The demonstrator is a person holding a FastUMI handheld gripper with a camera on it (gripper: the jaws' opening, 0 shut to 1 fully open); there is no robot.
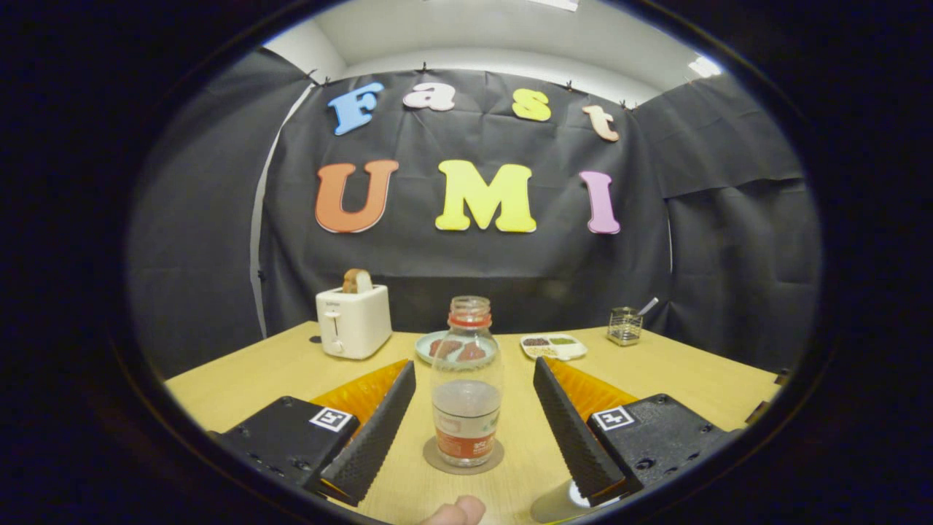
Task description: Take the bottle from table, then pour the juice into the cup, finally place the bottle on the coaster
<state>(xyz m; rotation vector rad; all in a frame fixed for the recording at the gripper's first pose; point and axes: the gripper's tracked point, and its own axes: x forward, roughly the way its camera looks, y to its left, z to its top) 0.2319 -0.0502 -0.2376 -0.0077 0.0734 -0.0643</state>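
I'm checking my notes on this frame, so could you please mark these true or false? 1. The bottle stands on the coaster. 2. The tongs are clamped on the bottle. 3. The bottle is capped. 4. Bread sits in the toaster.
1. True: the bottle stands upright on the coaster.
2. False: the tongs are open, with a gap on each side of the bottle.
3. False: its mouth is open.
4. True: a slice pokes from the toaster.

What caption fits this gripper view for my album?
Open gripper flanks an uncapped bottle standing on its coaster, toaster behind.
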